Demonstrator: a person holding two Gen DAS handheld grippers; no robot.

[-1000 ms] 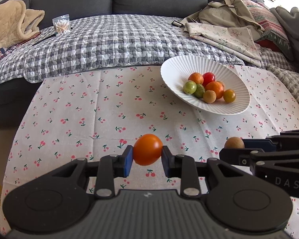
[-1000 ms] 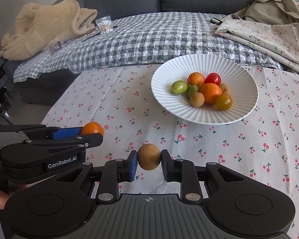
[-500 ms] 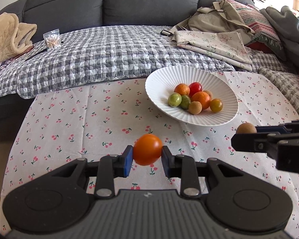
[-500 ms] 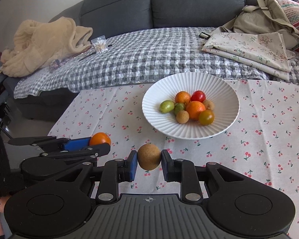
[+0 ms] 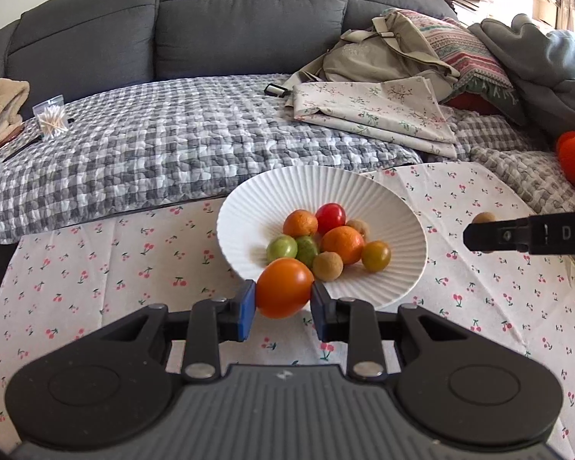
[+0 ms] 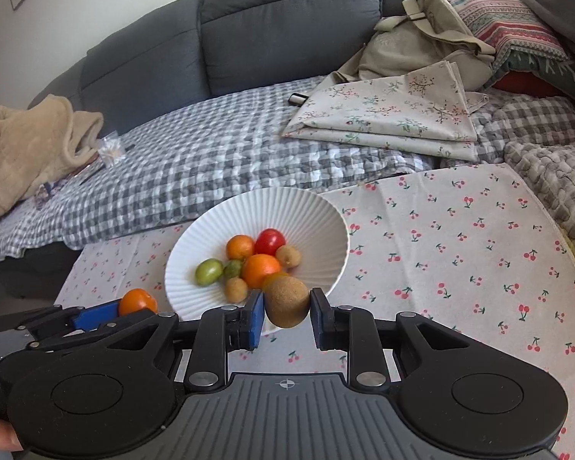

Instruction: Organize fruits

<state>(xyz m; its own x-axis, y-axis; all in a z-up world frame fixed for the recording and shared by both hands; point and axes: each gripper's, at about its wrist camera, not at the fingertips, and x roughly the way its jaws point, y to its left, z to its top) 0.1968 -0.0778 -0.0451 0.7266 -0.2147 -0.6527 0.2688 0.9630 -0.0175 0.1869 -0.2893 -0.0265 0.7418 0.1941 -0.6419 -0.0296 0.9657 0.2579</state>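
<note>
My left gripper (image 5: 283, 299) is shut on an orange tomato (image 5: 284, 287), held in the air just in front of the near rim of a white ribbed bowl (image 5: 314, 188). The bowl holds several small fruits, among them a red tomato (image 5: 330, 217) and an orange (image 5: 342, 244). My right gripper (image 6: 286, 312) is shut on a brown kiwi (image 6: 286, 301), also held at the bowl's (image 6: 280, 207) near rim. The left gripper with its tomato (image 6: 137, 302) shows at the lower left of the right wrist view. The right gripper's tip (image 5: 483, 234) shows at the right of the left wrist view.
The bowl stands on a cherry-print tablecloth (image 5: 96, 268) in front of a grey sofa (image 5: 249, 19) with a checked blanket (image 5: 172, 142). Folded cloth (image 5: 372, 111), a bag (image 5: 383, 50) and cushions lie at the right. A beige blanket (image 6: 27, 145) lies at the left.
Both grippers have risen and moved forward toward the bowl, each still holding its fruit. The bowl now sits directly beyond both sets of fingers.
</note>
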